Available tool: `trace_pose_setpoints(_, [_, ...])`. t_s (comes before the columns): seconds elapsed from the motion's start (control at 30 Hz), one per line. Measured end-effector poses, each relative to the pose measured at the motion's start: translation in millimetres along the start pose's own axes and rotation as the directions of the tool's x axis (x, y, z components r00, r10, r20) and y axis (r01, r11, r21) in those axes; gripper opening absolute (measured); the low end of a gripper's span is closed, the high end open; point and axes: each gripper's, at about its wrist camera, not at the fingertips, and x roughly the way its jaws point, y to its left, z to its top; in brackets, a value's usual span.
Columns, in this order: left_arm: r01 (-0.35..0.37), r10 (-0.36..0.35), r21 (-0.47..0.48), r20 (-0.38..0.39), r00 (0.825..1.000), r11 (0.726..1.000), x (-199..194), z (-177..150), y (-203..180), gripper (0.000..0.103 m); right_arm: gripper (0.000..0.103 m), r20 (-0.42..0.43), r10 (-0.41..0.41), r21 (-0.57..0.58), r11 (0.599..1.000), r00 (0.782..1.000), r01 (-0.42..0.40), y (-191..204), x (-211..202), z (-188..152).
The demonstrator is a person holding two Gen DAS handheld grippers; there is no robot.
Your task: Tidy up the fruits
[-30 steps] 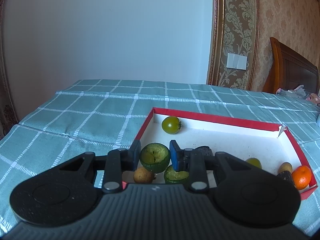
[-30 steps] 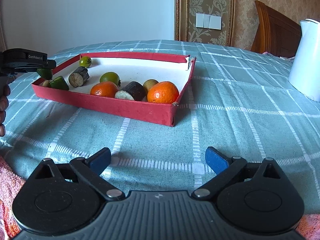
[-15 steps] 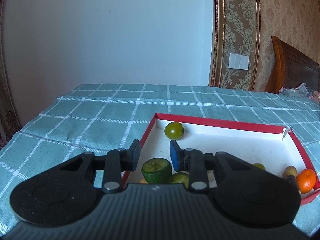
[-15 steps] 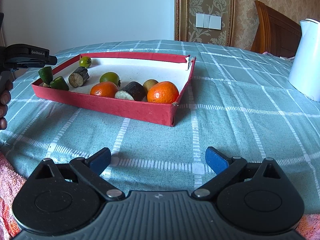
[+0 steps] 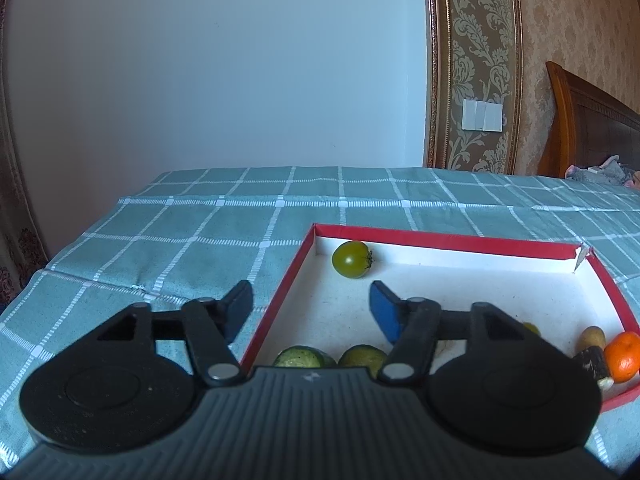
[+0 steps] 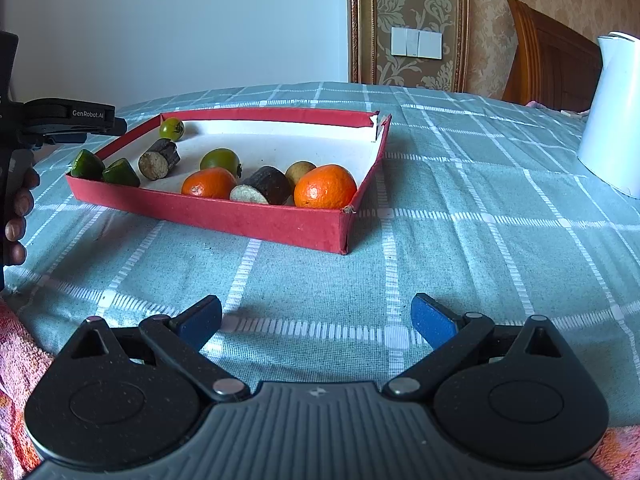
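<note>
A red tray (image 6: 240,216) with a white floor holds two oranges (image 6: 326,186), a green tomato (image 5: 351,259), brown stubs and other fruit. Two green fruit halves (image 5: 304,357) lie side by side in its near-left corner, also visible in the right wrist view (image 6: 86,164). My left gripper (image 5: 311,298) hovers just above that corner. Its jaws are opening and nothing is between them. My right gripper (image 6: 316,316) rests open and empty over the checked tablecloth (image 6: 440,240), well short of the tray.
A white kettle (image 6: 612,116) stands at the far right of the table. A hand (image 6: 18,208) grips the left tool at the left edge. A pink towel (image 6: 16,360) lies at the near-left corner. A wooden headboard stands beyond the table.
The left gripper let go of the green fruit half, which now lies in the tray beside the other half. Its jaws have spread wide. The right gripper has not moved.
</note>
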Motion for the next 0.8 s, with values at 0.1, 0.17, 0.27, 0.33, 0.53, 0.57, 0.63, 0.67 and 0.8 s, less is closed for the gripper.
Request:
trace_pose_setpoints(0.1, [-0.028,0.028,-0.006,0.022,0.999,1.000,-8,0,1,0.093,0.102,0.000,0.000,0.000,1.000,1.000,0.000,0,0,0])
trace_pose_setpoints(0.17, [-0.019,0.019,-0.013,0.018,1.000,1.000,-14,2,3,0.095,0.102,0.000,0.001,0.000,1.000,1.000,-0.001,0,0,0])
trace_pose_setpoints(0.27, [-0.020,0.020,-0.025,0.016,1.000,0.999,-26,5,5,0.101,0.102,0.003,0.006,0.007,1.000,1.000,-0.006,-2,0,0])
trace_pose_setpoints(0.33, [-0.023,0.023,-0.033,0.020,1.000,0.999,-36,6,7,0.103,0.101,0.007,0.013,0.015,1.000,1.000,-0.013,-3,-1,0])
trace_pose_setpoints(0.53, [-0.016,0.015,-0.041,-0.014,1.000,0.999,-60,7,9,0.103,0.102,0.047,0.004,0.087,0.996,0.999,-0.008,-13,-8,2])
trace_pose_setpoints(0.57, [-0.010,0.010,-0.041,-0.019,1.000,0.999,-64,6,9,0.103,0.102,0.055,-0.003,0.100,0.995,0.998,-0.003,-14,-11,3])
trace_pose_setpoints(0.63, [0.000,-0.001,-0.046,-0.028,1.000,0.999,-72,3,7,0.103,0.102,0.083,-0.007,0.113,0.994,0.997,-0.003,-13,-19,7])
trace_pose_setpoints(0.67, [0.004,-0.006,-0.049,-0.034,0.999,0.999,-76,2,6,0.103,0.102,0.100,-0.009,0.114,0.994,0.995,-0.003,-11,-24,9])
trace_pose_setpoints(0.8, [0.014,-0.016,-0.044,-0.045,0.999,0.999,-91,-4,-4,0.103,0.102,0.202,-0.042,0.090,0.996,0.978,0.024,6,-49,20])
